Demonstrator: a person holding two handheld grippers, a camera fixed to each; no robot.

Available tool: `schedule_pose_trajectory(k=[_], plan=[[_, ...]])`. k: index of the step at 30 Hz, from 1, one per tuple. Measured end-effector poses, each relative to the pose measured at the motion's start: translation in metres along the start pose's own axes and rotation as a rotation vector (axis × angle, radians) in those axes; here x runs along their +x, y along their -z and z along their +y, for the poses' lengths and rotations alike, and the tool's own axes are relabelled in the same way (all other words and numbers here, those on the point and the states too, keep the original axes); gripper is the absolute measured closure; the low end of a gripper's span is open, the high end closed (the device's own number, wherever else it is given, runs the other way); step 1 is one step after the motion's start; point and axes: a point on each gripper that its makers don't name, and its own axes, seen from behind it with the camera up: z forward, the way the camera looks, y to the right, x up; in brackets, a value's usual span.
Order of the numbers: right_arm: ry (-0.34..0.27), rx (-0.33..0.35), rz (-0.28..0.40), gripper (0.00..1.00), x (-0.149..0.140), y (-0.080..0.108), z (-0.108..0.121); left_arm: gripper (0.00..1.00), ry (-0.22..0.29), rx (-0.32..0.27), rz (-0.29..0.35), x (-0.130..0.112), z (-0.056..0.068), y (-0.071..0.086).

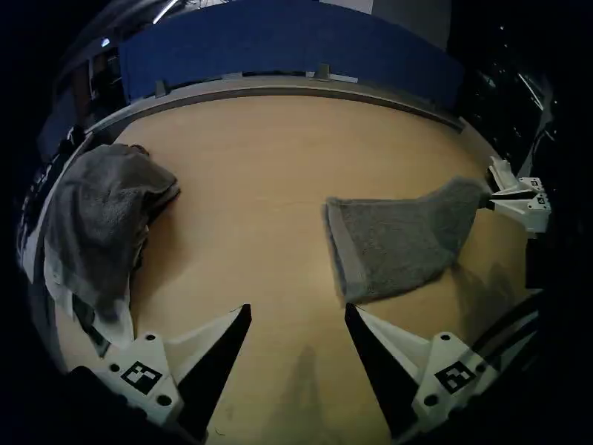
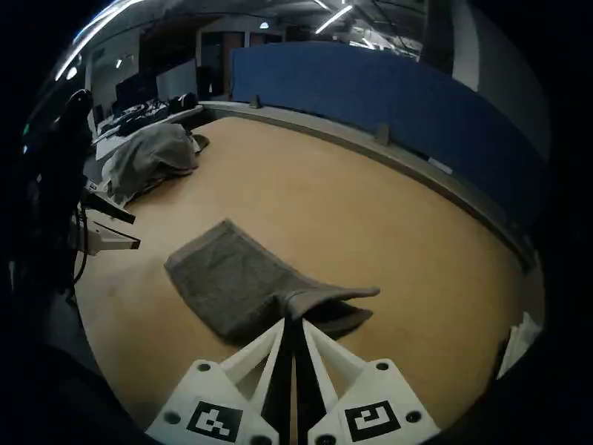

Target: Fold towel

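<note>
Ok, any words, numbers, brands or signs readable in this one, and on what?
No readable text anywhere.
The only markings are black-and-white square code patterns, not letters: two on the left gripper, two on the right gripper.
The grey towel, the heap of cloth, the table and the blue partition show no print.

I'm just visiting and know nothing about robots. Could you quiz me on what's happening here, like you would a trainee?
1. True or false: the left tool is shut on something.
2. What does the right tool pinch? A) the grey towel; B) a cup; C) nothing.
3. What colour is the partition behind the table?
Key: 1 false, it is open over the table; 2 A; 3 blue.
</note>
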Motion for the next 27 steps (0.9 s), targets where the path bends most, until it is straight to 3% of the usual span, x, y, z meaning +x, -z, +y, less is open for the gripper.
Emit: schedule_pose_trajectory(k=[12, 27], plan=[[0.082, 0.036, 0.014, 0.99, 0.024, -0.007, -0.019, 0.06, 0.02, 0.013, 0.008, -0.008, -0.016, 0.007], [0.216, 0.172, 0.004, 0.99, 0.048, -0.043, -0.09, 0.06, 0.061, 0.039, 0.019, -0.026, -0.041, 0.023]])
